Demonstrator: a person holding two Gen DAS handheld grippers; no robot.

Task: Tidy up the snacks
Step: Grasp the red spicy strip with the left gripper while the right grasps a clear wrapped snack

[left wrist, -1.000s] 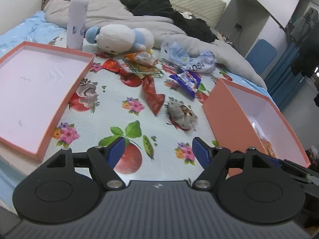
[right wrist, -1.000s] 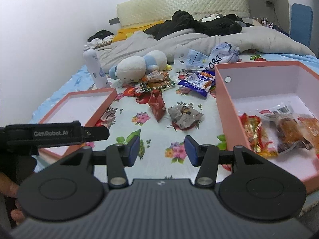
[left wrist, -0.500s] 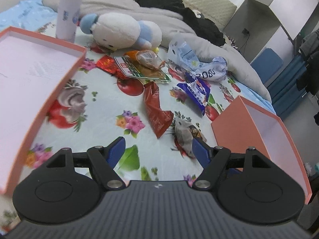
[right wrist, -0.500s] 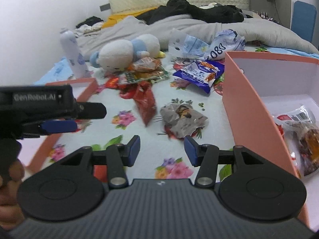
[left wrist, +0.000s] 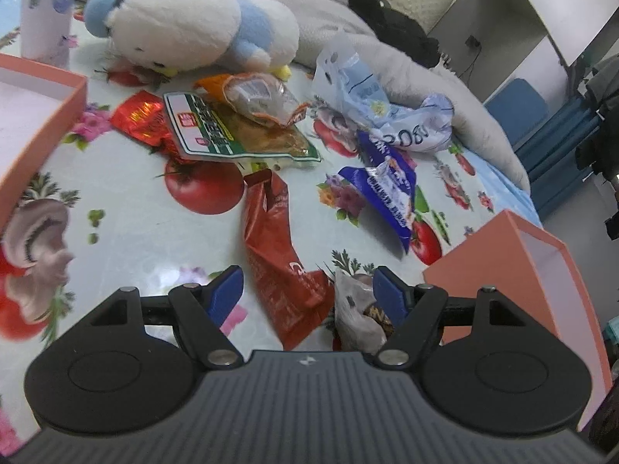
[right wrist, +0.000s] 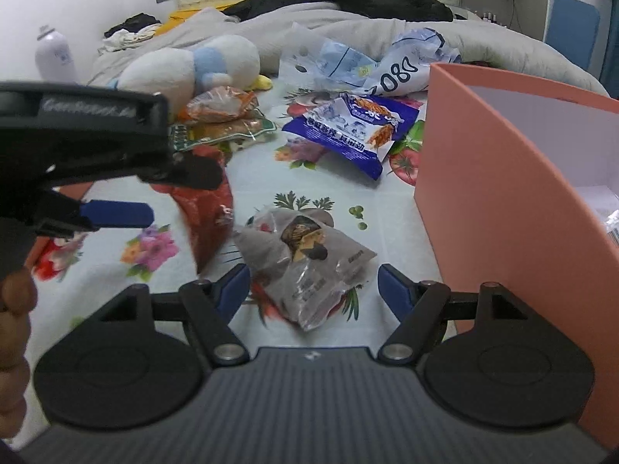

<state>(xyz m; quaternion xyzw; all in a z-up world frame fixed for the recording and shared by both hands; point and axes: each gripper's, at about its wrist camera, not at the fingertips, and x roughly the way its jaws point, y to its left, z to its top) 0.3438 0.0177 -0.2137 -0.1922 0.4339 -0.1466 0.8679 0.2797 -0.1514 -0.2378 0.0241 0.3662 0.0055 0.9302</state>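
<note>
The snacks are seen scattered on a fruit-patterned sheet (left wrist: 127,239) spread over a bed. Places are given from the grey snack packet (right wrist: 305,263).

The right tool (right wrist: 312,284) is held low over that packet, its jaws opening, with the packet lying between the blue pads and not pressed by them. The left tool (left wrist: 307,290) is held with its jaws apart over the red packet (left wrist: 278,255), which lies just left of the grey packet; nothing is clamped.

The orange box (right wrist: 499,178) is placed just right of the grey packet. A blue packet (right wrist: 352,129) is found beyond it, and a plush toy (right wrist: 185,67) further back to the left.
</note>
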